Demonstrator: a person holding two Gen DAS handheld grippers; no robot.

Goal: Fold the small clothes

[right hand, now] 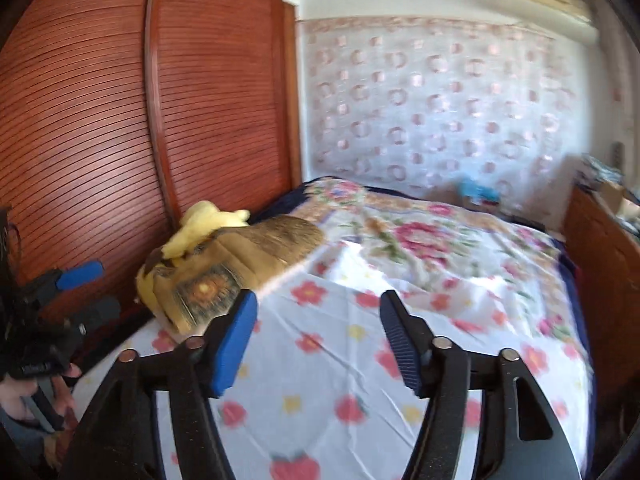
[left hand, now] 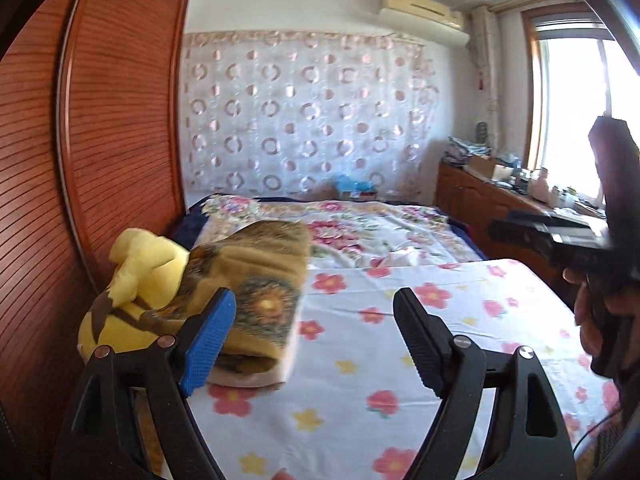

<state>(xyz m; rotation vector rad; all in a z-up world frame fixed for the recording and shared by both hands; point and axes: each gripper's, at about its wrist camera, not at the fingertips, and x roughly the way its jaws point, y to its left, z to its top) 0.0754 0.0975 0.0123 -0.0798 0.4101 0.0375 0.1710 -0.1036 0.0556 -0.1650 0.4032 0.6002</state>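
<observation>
Left wrist view: left hand-held gripper (left hand: 314, 336) spread wide, nothing between its jaws, over the floral sheet (left hand: 360, 360) on the bed. No small garment visible here; only a folded brown blanket (left hand: 256, 292) beside a yellow plush toy (left hand: 140, 280).

Right wrist view: right hand-held gripper (right hand: 318, 340) also released, empty. Clothes likely soft, light, floppy; pinch at corners or hems.

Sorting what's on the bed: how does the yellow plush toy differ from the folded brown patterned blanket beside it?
The yellow plush toy is plain bright yellow with dark stripes; the folded brown patterned blanket is brown-gold with a round motif. The toy is a rounded, lumpy shape; the blanket is a flat-sided folded stack. The toy sits next to the wooden wardrobe; the blanket lies further onto the bed. Both are soft and rest on the flowered sheet.
</observation>
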